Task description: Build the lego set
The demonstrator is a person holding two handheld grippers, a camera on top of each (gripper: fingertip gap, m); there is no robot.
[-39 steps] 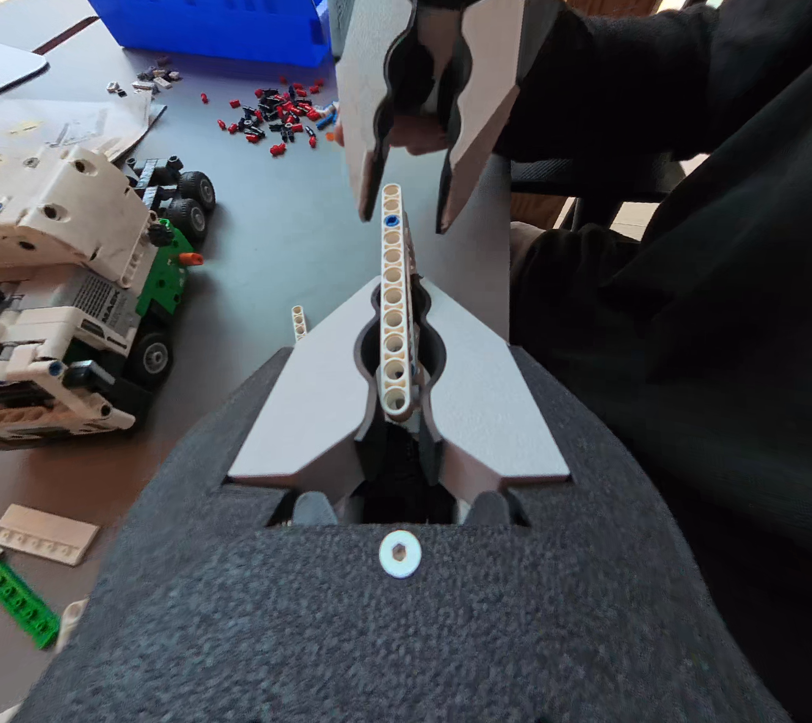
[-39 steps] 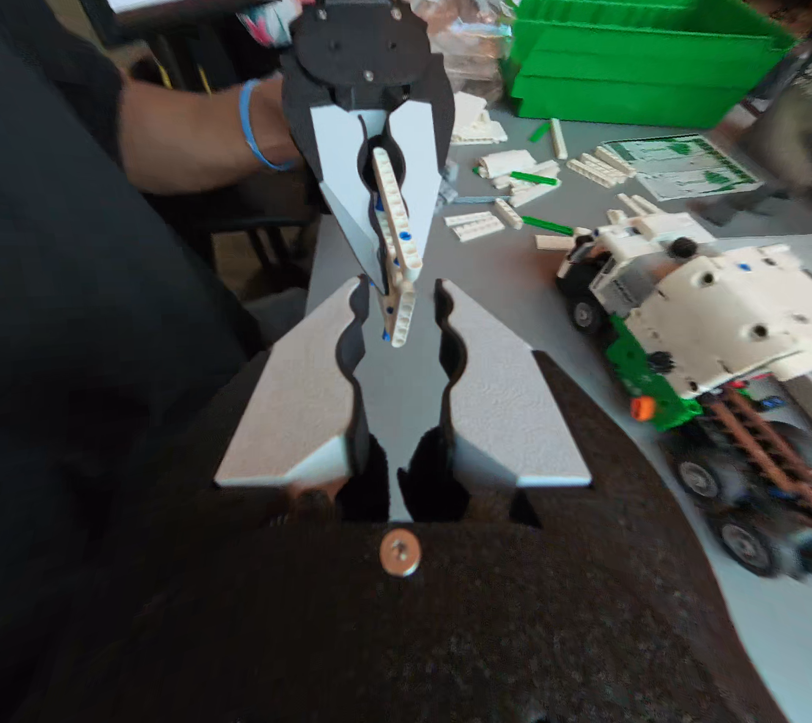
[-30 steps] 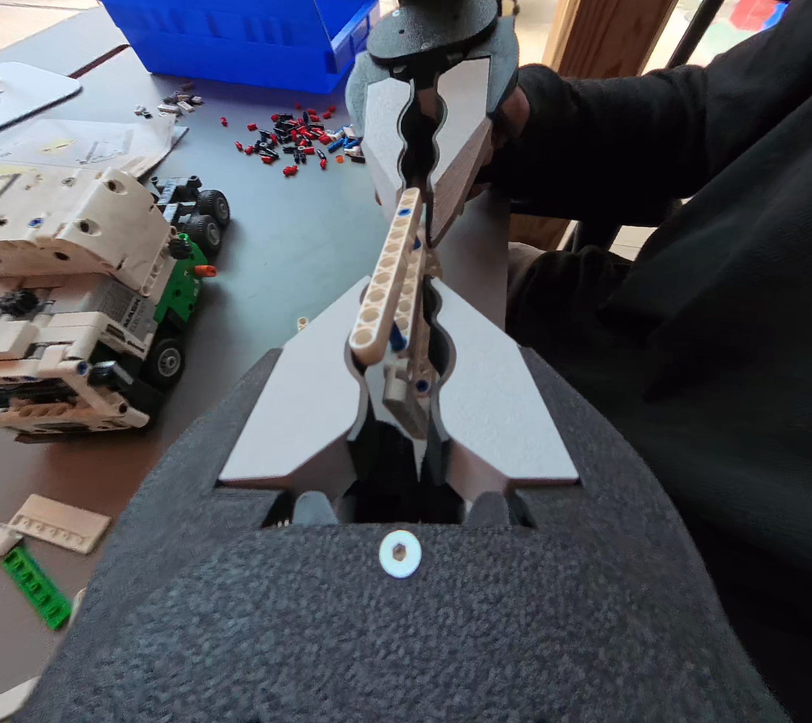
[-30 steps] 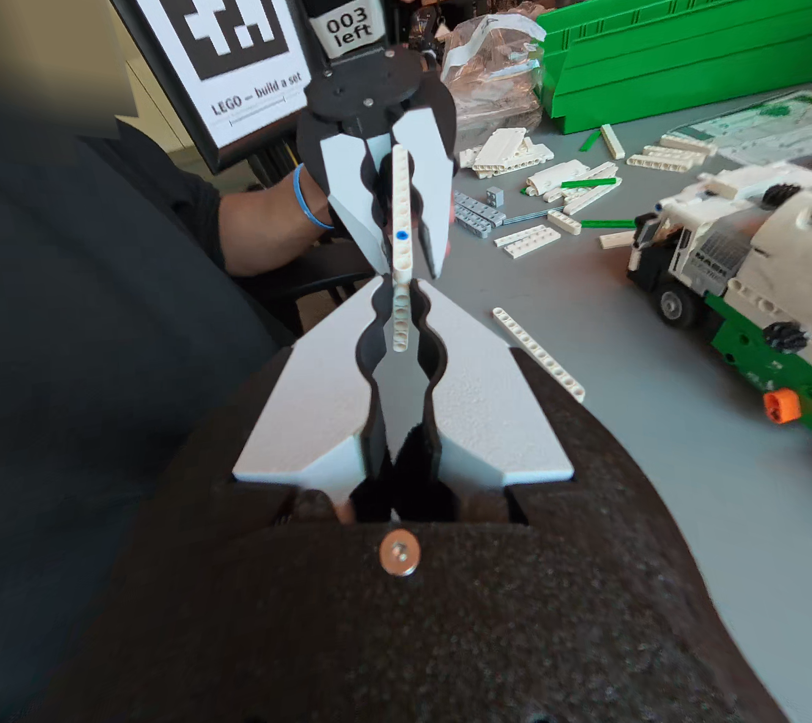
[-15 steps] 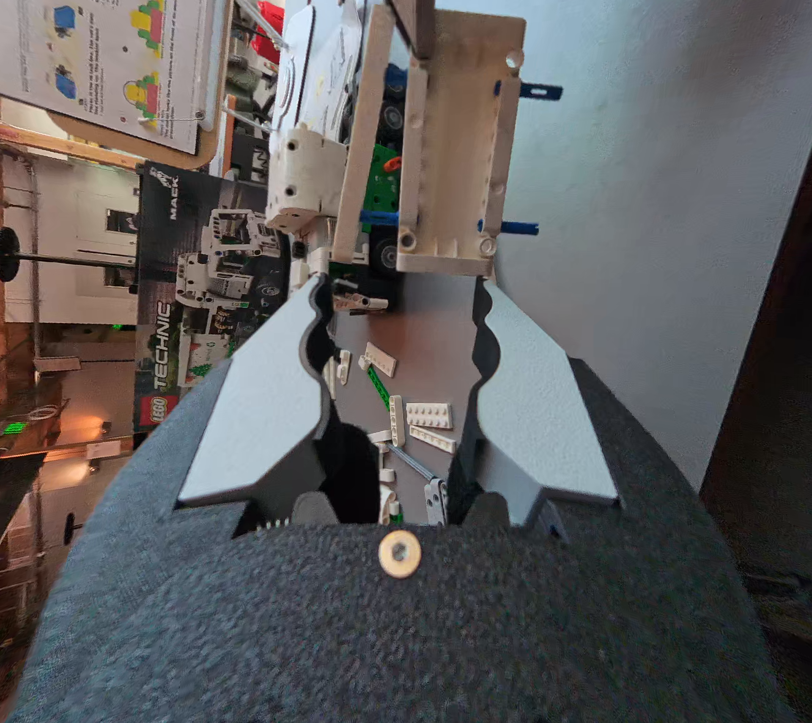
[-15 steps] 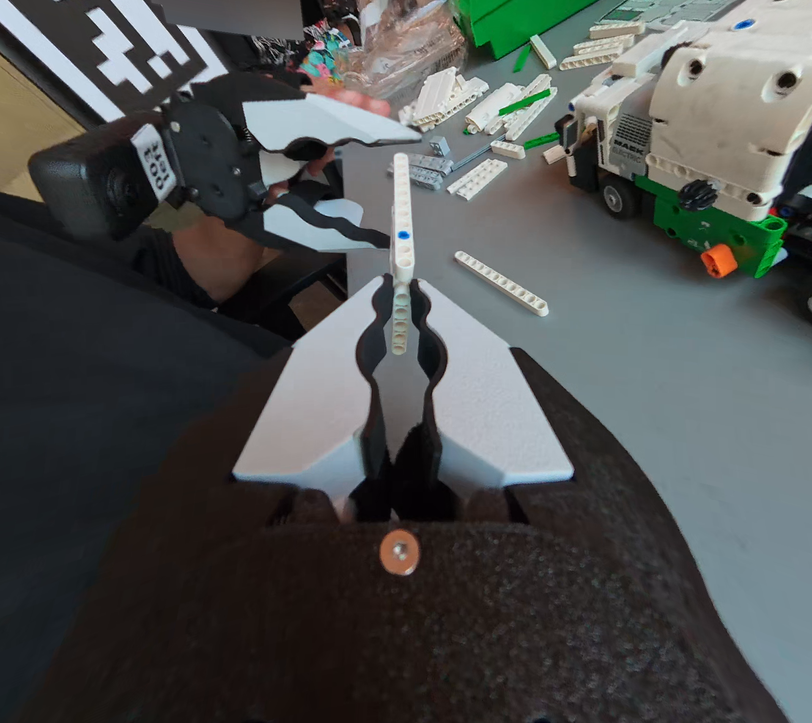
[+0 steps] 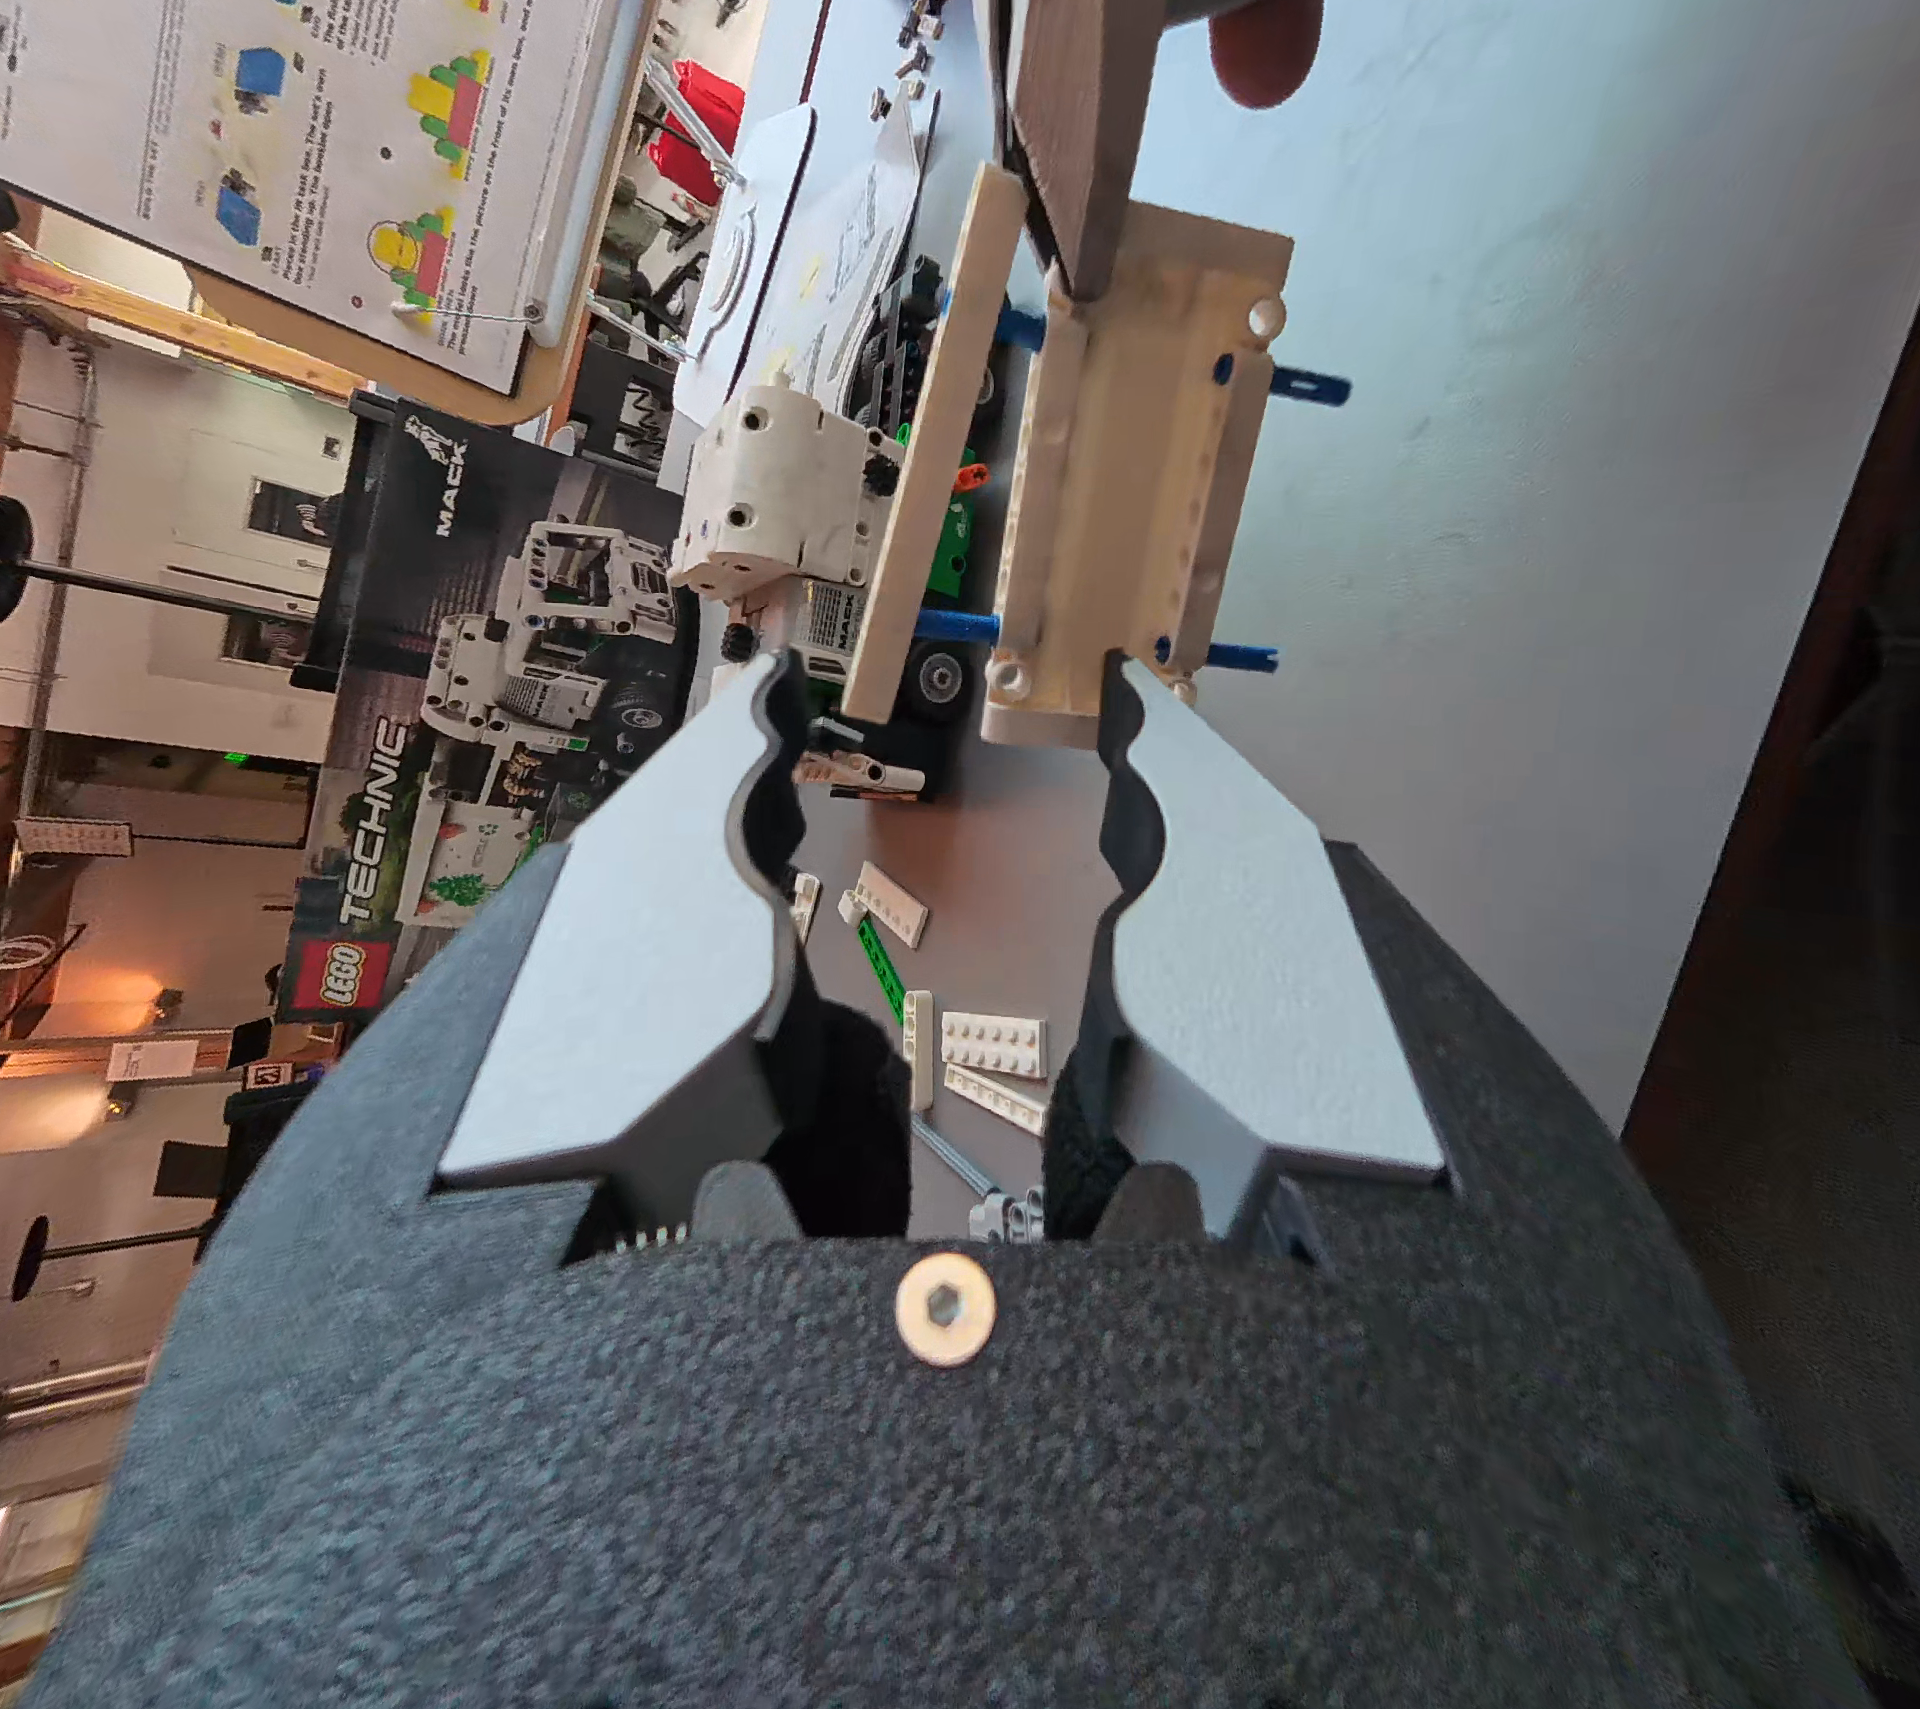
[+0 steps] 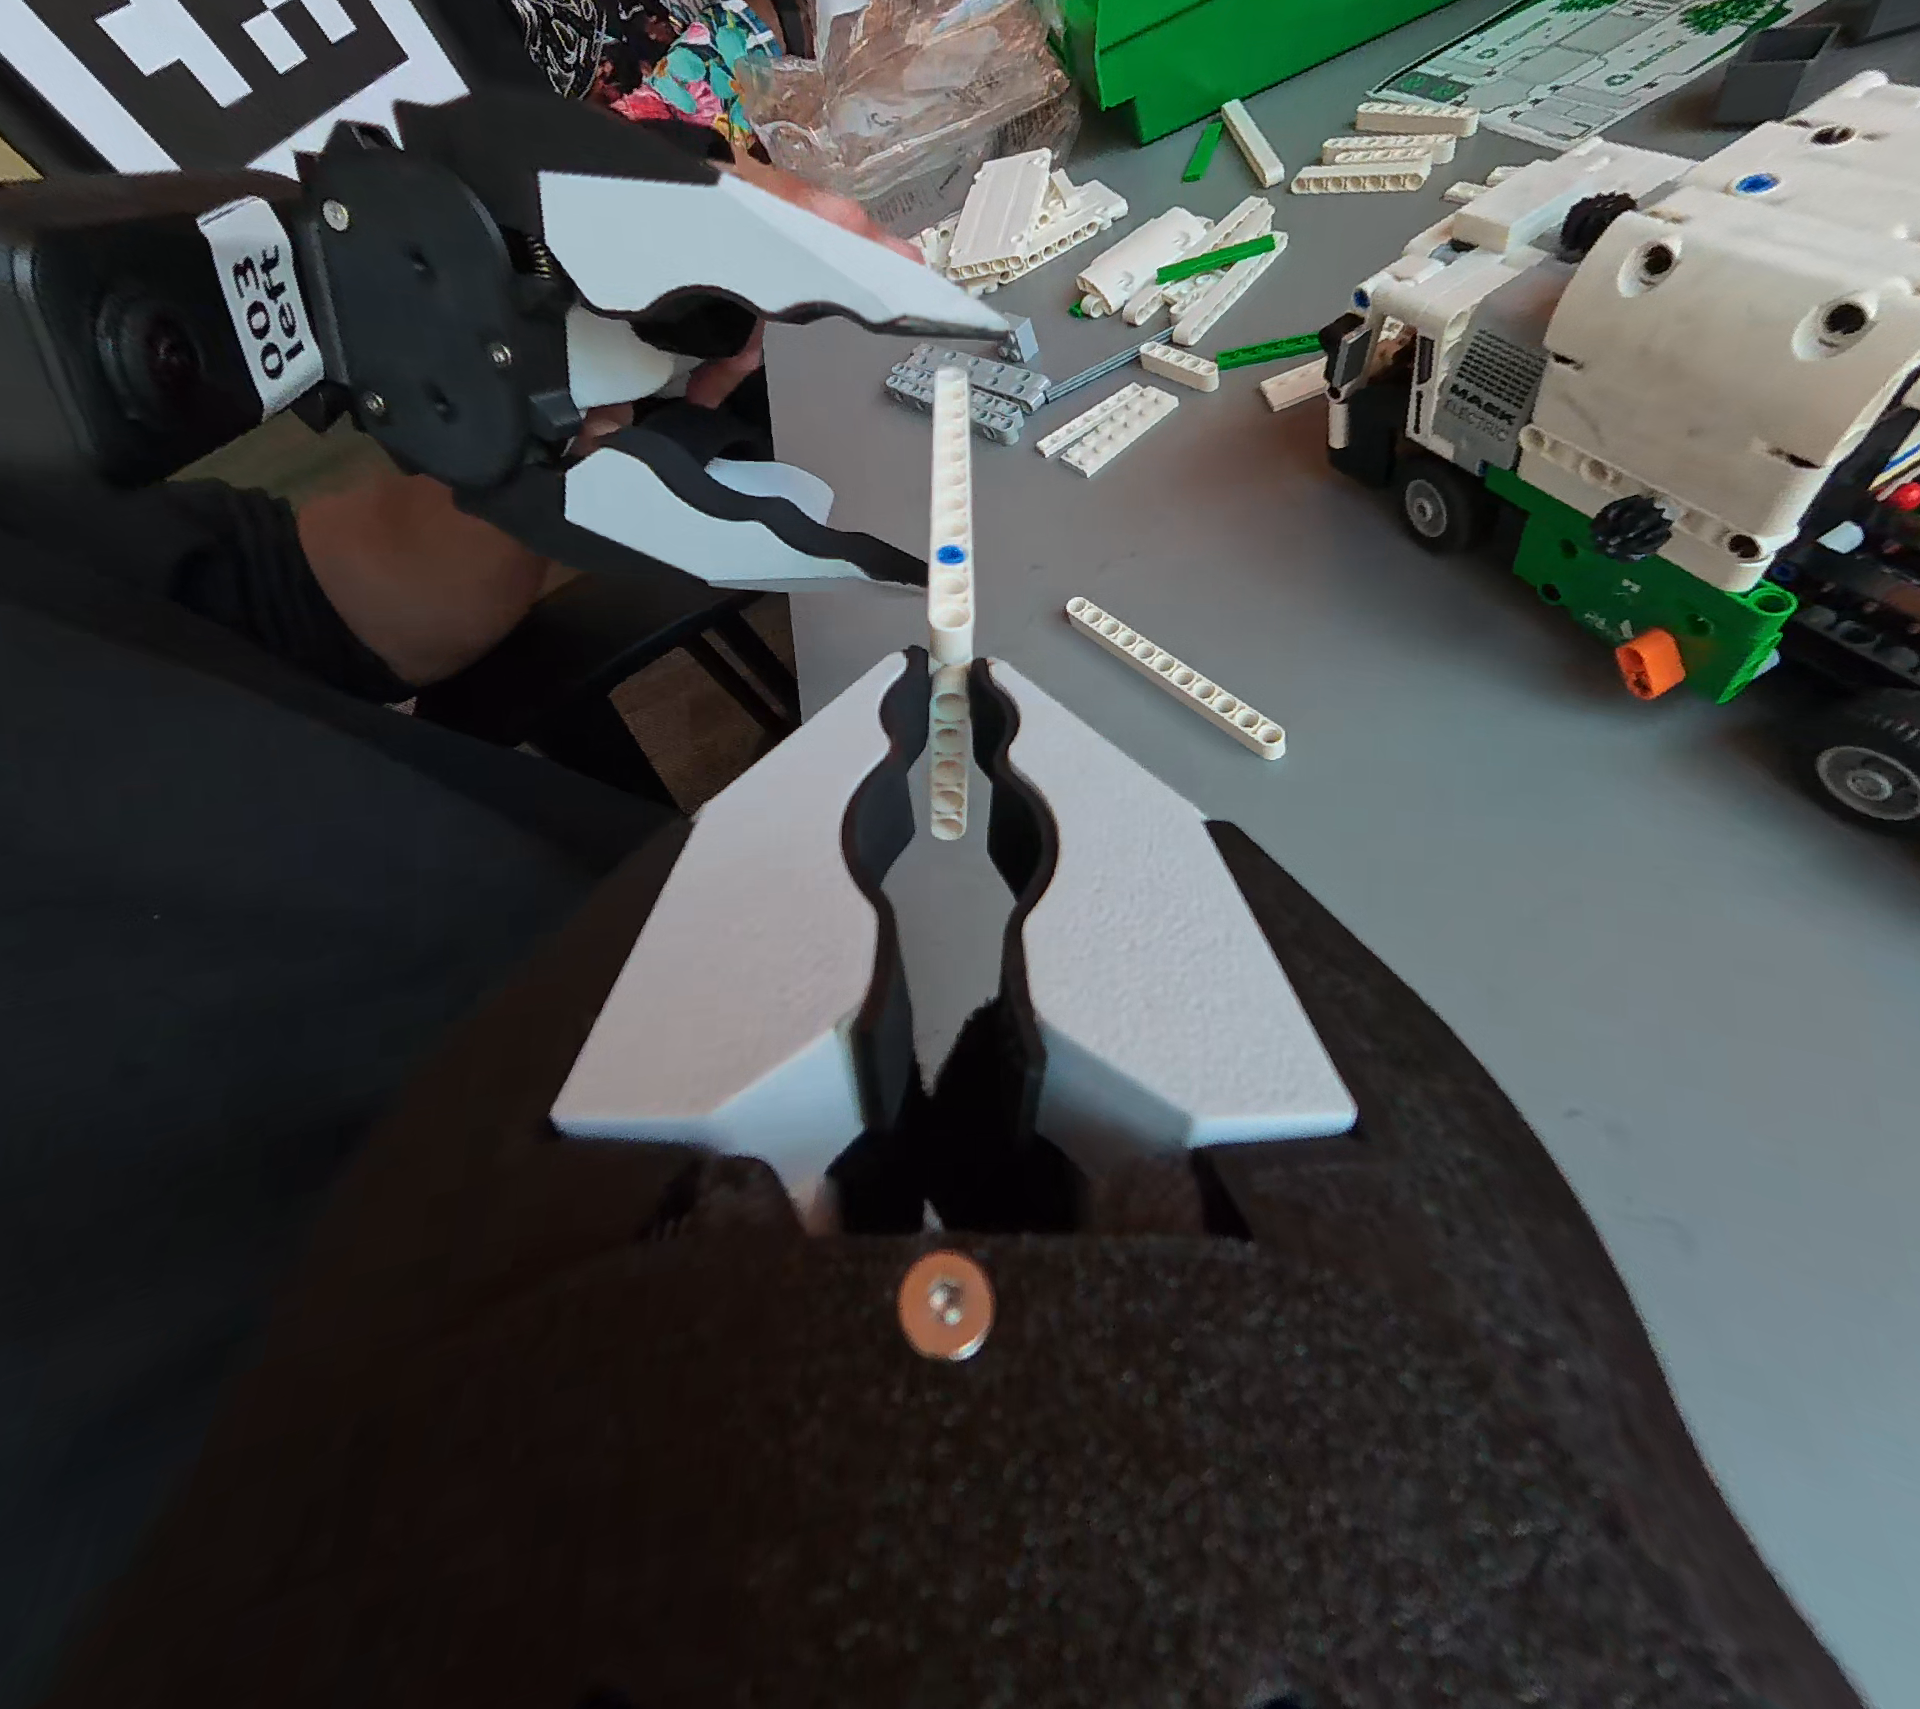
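1. Two grippers meet over the near edge of the worktop point(image 8: 1558, 984). The right gripper point(image 8: 948, 672) is clamped on the lower end of a white sub-assembly point(image 7: 1127, 475), which stands up from its tips clear of the worktop.
2. The left gripper point(image 7: 951, 683) is spread wide and empty. It comes in sideways, with one fingertip touching or just beside the beam near its blue pin point(image 8: 948, 556).
3. Seen from the left wrist, the sub-assembly is a panel with studded beams, a thin white beam held parallel on blue axles point(image 7: 1242, 651) that stick out.
4. It should handle as light, rigid, smooth plastic. The press-fit joints may pop under twisting, and the axles could slide.
5. Best hold, as I judge it, is across the flat panel faces, away from the axles and pin.
6. The partly built truck point(image 8: 1621, 412) stands towards the far right, with a loose beam point(image 8: 1174, 677) lying between it and the grippers.
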